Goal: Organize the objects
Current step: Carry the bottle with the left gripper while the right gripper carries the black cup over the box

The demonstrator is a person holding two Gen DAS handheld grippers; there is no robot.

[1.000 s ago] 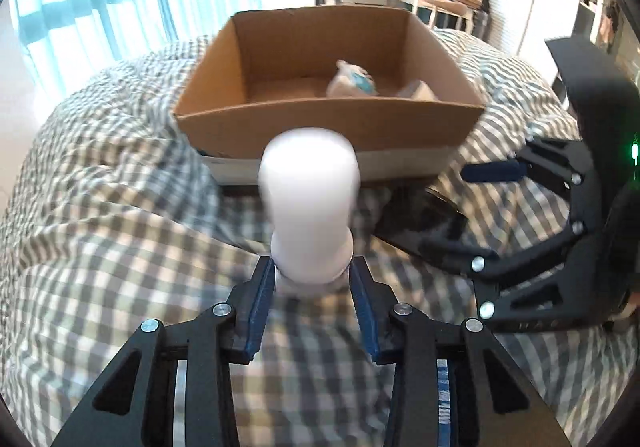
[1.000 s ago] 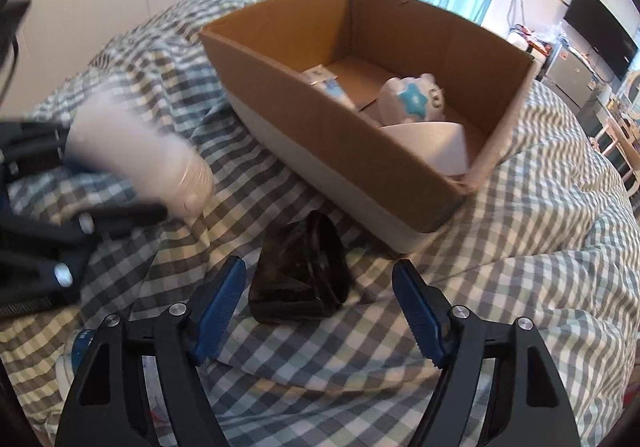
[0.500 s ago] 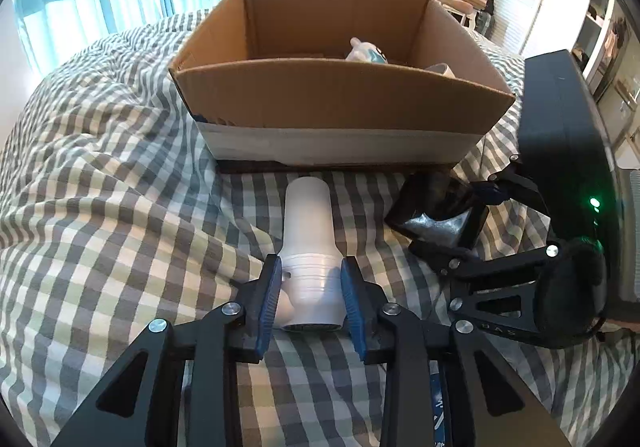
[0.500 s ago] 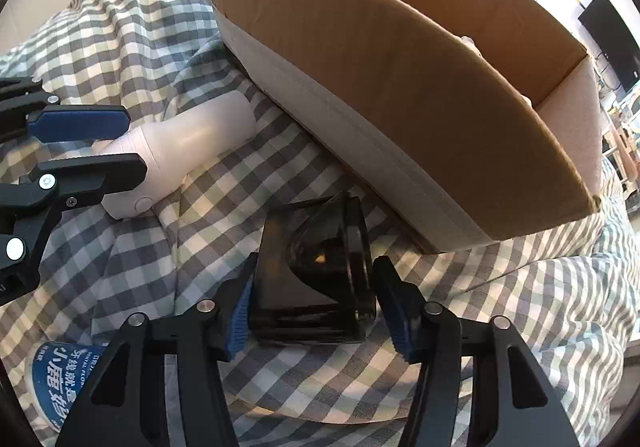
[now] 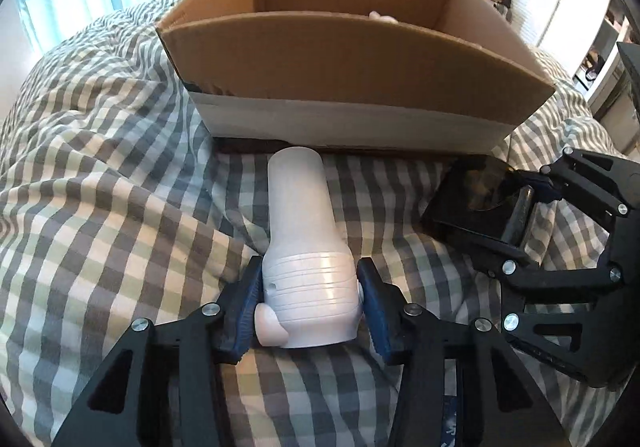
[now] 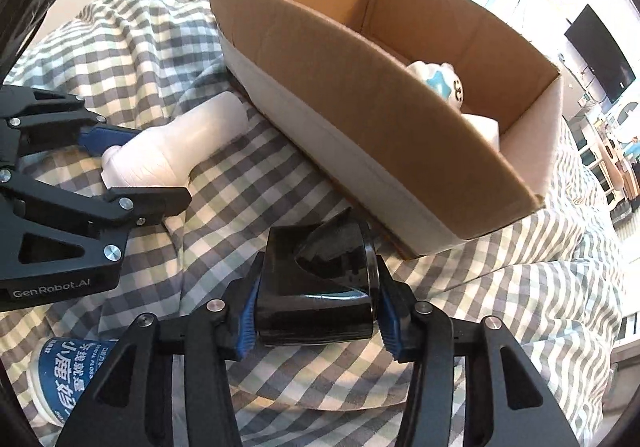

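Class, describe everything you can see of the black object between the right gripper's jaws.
The black object is glossy, hard plastic by its look: a boxy base with a rounded, cone-like top and a disc-shaped rim on one side. It rests on the checked bedcover, just in front of the cardboard box. The right gripper is shut on its base, blue pads pressing both sides.

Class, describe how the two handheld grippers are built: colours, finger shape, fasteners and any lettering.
Both the left gripper and right gripper have matte black angular fingers with triangular cut-outs, silver round screws and ribbed blue pads. The left gripper's body carries white "GenRobot.AI" lettering.
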